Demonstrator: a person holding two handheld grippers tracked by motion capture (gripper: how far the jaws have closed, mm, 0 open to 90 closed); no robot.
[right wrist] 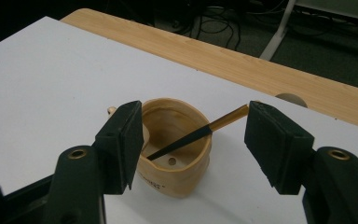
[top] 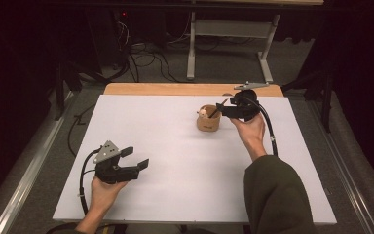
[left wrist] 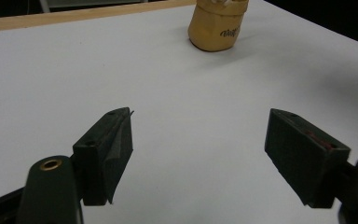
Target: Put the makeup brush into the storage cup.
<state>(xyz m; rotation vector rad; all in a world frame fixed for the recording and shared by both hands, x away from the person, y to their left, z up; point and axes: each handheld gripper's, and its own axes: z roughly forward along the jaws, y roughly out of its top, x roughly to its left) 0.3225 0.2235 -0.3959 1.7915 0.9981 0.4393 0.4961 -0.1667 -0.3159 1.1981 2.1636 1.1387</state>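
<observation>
Hovering right gripper (right wrist: 193, 140) over wooden cup (right wrist: 175, 154) holding a stick (right wrist: 191, 138), jaws apart, left gripper (top: 131, 161) jaws apart

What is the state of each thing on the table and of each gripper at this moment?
wooden cup: upright on the white table.
stick: inside the cup, leaning on its rim, dark end down.
left gripper: open, holds nothing, above the table.
right gripper: open over the cup, stick between its jaws, not pressed.

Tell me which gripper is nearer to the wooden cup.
Right. The right gripper hangs just beside the wooden cup, jaws open over its rim and the stick inside. The left gripper sits far off, near the table's front left.
</observation>
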